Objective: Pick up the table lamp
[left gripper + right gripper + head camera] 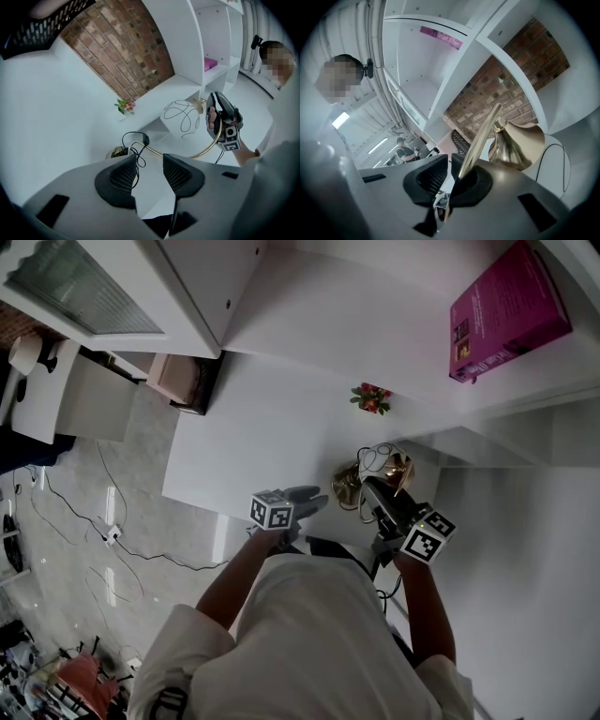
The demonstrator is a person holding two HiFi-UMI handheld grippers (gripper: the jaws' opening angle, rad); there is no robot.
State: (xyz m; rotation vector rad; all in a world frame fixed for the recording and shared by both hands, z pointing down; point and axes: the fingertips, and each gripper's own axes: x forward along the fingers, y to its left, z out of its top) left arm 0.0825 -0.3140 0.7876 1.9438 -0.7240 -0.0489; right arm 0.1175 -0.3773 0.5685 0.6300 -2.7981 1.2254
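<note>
R gripper (451,165): jaws clamped on the table lamp (518,145), on its brass stem. L gripper (150,164): jaws apart, empty, lamp base at its 11 o'clock. Lamp stands at white table's (262,427) 5 o'clock edge. Flower pot (372,397) at 12 beyond, pink book (506,310) at 1, farthest.

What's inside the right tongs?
The lamp stem, a thin gold arc, pinched between the right tongs' pads. In the head view the tongs' body covers that grip.
</note>
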